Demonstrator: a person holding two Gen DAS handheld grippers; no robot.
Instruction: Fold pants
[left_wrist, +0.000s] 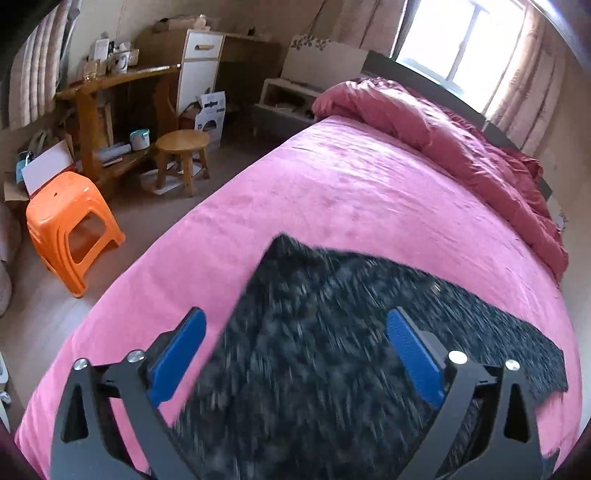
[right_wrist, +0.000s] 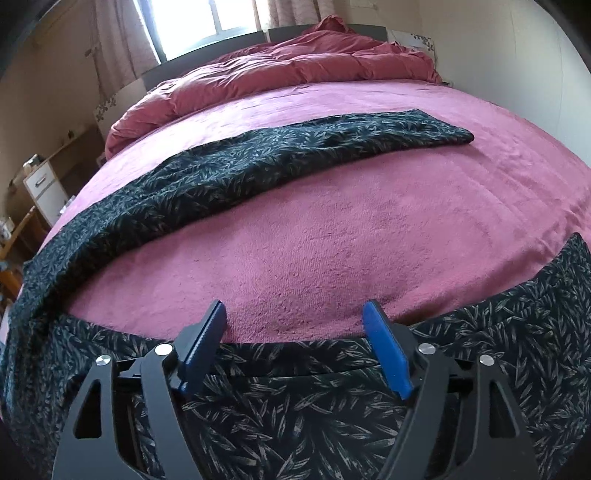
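On the pink bed sheet (right_wrist: 332, 229) lie the dark leaf-print pants (right_wrist: 258, 158), spread near the foot of the bed. One leg stretches as a long band across the mattress, its cuff end pointing to the right side in the right wrist view, while the other part runs along the near edge beneath the right gripper (right_wrist: 294, 343). Its blue fingers (right_wrist: 384, 354) are spread wide, holding nothing. The left gripper (left_wrist: 295, 362) hangs above the blurred cloth, fingers equally spread. A crumpled red duvet (left_wrist: 461, 147) lies by the headboard; an orange stool (left_wrist: 70, 229) and a wooden stool (left_wrist: 183, 151) stand on the floor.
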